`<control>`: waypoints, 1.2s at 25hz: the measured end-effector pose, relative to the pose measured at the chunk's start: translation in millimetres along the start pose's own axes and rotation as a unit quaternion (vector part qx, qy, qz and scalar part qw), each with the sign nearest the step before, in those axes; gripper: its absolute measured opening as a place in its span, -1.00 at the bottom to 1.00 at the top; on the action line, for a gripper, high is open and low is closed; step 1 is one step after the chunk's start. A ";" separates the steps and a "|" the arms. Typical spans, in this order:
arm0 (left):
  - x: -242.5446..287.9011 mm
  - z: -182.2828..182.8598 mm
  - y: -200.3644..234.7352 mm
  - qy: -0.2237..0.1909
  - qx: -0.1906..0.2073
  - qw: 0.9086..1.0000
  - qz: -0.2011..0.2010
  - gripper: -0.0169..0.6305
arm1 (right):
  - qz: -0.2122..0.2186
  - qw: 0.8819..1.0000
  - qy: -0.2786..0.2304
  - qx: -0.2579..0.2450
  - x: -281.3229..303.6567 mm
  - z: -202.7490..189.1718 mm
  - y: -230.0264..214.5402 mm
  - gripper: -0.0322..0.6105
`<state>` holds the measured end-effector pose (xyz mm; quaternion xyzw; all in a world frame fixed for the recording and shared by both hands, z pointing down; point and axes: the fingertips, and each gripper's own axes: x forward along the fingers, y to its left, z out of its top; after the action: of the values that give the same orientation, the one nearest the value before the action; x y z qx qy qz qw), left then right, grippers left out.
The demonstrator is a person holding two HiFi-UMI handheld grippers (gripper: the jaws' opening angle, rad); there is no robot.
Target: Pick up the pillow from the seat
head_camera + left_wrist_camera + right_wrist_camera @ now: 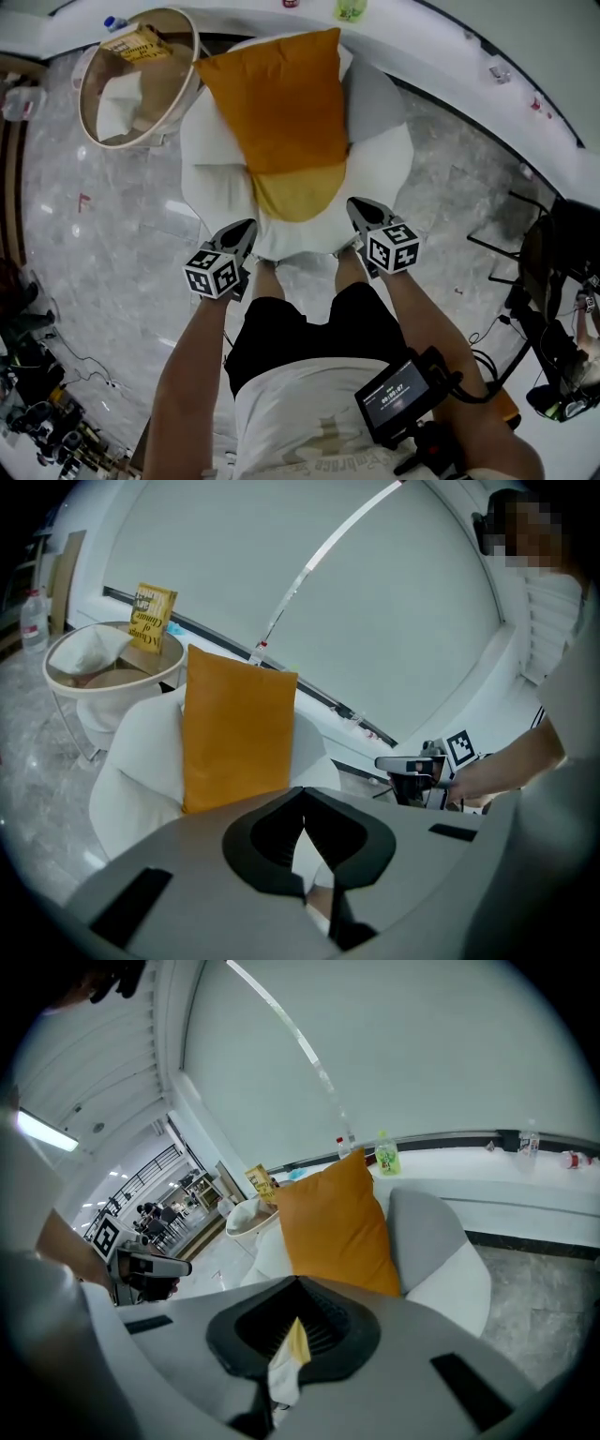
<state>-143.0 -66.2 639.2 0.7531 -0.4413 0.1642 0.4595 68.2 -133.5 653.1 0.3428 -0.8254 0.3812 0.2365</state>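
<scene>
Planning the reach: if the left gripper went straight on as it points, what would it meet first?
Likely the front edge of the white seat, ahead of the shut left gripper; the orange pillow lies behind it. Depth is unclear.

The pillow [281, 103] is matt orange cloth. The seat [384, 159] is upholstered in matt white and grey fabric. The floor [112, 244] looks like glossy polished grey stone. The left hand-held gripper [246, 230] and right hand-held gripper [357, 207] have smooth, matt grey plastic shells. The side table [192, 70] has a wooden-looking rim.
</scene>
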 end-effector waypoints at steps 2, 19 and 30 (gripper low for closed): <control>8.1 1.6 6.2 0.000 0.002 1.000 -0.001 -0.92 | 0.003 1.000 0.002 0.004 10.4 -1.6 -2.8 -0.87; 59.8 -37.8 62.0 0.032 -0.009 0.999 -0.003 -0.92 | 0.009 0.999 0.043 0.020 79.2 -37.6 -41.3 -0.86; 100.6 -14.9 88.1 0.035 0.001 0.999 -0.017 -0.92 | 0.016 0.996 0.076 -0.041 120.6 -19.6 -66.7 -0.86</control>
<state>-156.6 -122.0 761.0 0.7548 -0.4117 0.1830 0.4766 41.7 -196.1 774.7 0.2896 -0.8253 0.3754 0.3068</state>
